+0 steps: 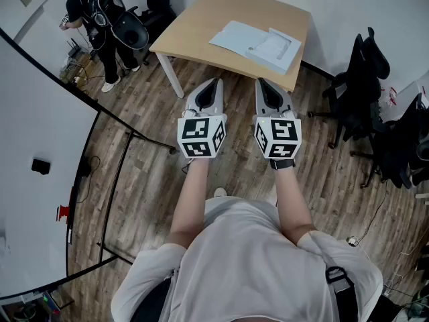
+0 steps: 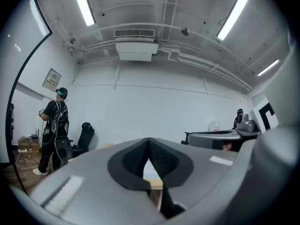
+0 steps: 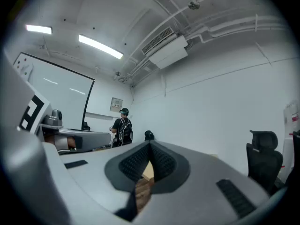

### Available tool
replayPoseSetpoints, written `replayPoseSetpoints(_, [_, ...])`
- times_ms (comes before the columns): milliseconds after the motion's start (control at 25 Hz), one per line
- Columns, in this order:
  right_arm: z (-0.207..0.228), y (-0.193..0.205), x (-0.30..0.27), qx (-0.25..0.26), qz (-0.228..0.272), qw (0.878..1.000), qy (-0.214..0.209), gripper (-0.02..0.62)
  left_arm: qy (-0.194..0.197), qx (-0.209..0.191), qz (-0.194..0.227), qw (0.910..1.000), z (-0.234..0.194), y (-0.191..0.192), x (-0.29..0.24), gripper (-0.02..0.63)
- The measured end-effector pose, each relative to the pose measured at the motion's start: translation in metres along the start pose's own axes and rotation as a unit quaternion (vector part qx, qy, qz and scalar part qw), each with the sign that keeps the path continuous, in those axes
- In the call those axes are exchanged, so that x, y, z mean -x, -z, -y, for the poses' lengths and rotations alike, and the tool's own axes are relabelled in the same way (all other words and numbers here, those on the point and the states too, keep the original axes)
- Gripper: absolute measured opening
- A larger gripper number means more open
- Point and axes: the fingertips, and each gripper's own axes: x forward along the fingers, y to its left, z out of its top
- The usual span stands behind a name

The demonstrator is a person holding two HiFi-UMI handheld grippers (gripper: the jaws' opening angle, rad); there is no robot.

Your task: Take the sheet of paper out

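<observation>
On the light wooden table (image 1: 201, 25) lies a pale sheet of paper (image 1: 234, 37) beside a clear plastic sleeve (image 1: 278, 47). Both grippers are held level side by side, short of the table's near edge. My left gripper (image 1: 216, 84) has its jaws together with nothing between them; its own view shows the pads (image 2: 149, 159) meeting at the tips. My right gripper (image 1: 263, 84) looks the same, pads (image 3: 150, 161) touching and empty. From each gripper view only a sliver of the table shows below the jaws.
A person in black (image 1: 94, 15) stands at the far left beside a black chair (image 1: 131, 31). Black office chairs (image 1: 358, 79) stand at the right. A whiteboard on a black frame (image 1: 40, 153) runs along the left. Wood-plank floor lies below.
</observation>
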Motion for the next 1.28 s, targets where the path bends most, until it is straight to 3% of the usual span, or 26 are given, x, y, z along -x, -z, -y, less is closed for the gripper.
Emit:
replayPoseSetpoints(520, [-0.034, 0.019, -0.053, -0.029, -0.006, 1.000, -0.001, 0.012, 0.011, 0.014, 0.001, 0.9998, -0.059, 0.012, -0.007, 0.009])
replayPoseSetpoints(760, [-0.046, 0.041, -0.087, -0.040, -0.021, 0.999, 0.003, 0.012, 0.026, 0.029, -0.022, 0.9990, -0.090, 0.033, -0.025, 0.009])
replayPoseSetpoints(1040, [-0.019, 0.050, -0.155, -0.046, -0.015, 0.999, 0.008, 0.012, 0.045, 0.033, -0.021, 0.9982, -0.116, 0.038, -0.099, 0.009])
replayPoseSetpoints(1280, [0.058, 0.076, -0.212, -0.086, -0.023, 0.994, 0.063, 0.012, 0.093, 0.038, -0.054, 0.9934, -0.115, 0.061, -0.201, 0.009])
